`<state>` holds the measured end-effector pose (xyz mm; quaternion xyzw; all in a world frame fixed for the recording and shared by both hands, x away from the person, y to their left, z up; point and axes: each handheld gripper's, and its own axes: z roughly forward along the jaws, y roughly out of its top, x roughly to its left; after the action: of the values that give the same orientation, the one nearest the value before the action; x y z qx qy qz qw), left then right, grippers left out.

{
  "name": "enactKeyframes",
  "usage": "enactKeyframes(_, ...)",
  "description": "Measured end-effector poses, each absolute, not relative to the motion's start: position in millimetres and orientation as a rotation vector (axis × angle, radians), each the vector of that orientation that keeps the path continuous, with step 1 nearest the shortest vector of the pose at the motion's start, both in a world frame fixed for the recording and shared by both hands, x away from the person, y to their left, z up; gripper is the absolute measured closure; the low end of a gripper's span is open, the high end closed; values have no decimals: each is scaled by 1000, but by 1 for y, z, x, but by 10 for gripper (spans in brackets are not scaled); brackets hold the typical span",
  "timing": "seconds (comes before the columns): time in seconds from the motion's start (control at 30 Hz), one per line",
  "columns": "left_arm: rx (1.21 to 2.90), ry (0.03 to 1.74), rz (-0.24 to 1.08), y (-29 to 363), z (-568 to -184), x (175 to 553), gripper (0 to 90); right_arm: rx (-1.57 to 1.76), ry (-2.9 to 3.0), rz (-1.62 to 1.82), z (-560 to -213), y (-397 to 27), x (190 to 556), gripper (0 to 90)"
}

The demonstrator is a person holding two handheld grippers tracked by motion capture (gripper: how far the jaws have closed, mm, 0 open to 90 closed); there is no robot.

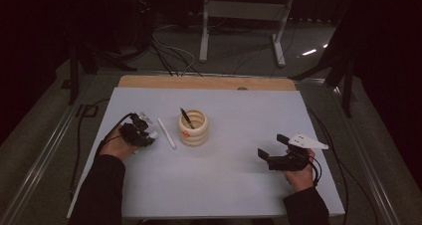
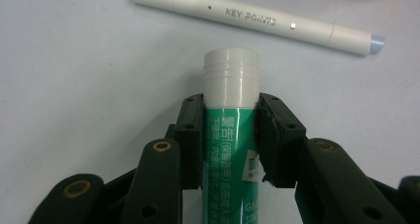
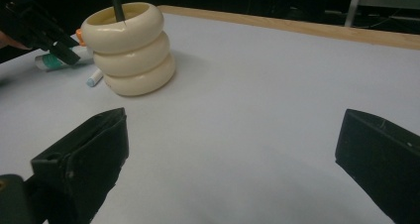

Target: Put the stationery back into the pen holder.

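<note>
My left gripper [image 2: 232, 135] is shut on a green glue stick [image 2: 232, 75] with a white cap, which lies low over the grey table mat. In the high view the left gripper [image 1: 141, 134] is left of a cream ringed pen holder [image 1: 194, 129]. A white marker [image 2: 247, 20] lies on the mat just past the glue stick's cap, between it and the holder. A dark pen [image 1: 186, 117] stands in the holder. My right gripper [image 1: 272, 146] rests at the right of the mat, open, with nothing between its jaws [image 3: 237, 154].
The mat [image 1: 239, 110] covers a wooden table whose bare strip [image 1: 206, 82] shows at the far edge. A small orange piece [image 1: 185, 133] sits at the holder's front. Cables and a metal stand are on the floor beyond the table.
</note>
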<state>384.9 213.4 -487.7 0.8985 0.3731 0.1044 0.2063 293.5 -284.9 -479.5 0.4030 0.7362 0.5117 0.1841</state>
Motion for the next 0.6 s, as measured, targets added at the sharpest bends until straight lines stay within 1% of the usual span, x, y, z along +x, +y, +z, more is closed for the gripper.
enactKeyframes(0.6, 2380, 1039, 281, 219, -470, 381, 663, 1140, 2052, 1460, -479, -287, 293, 4)
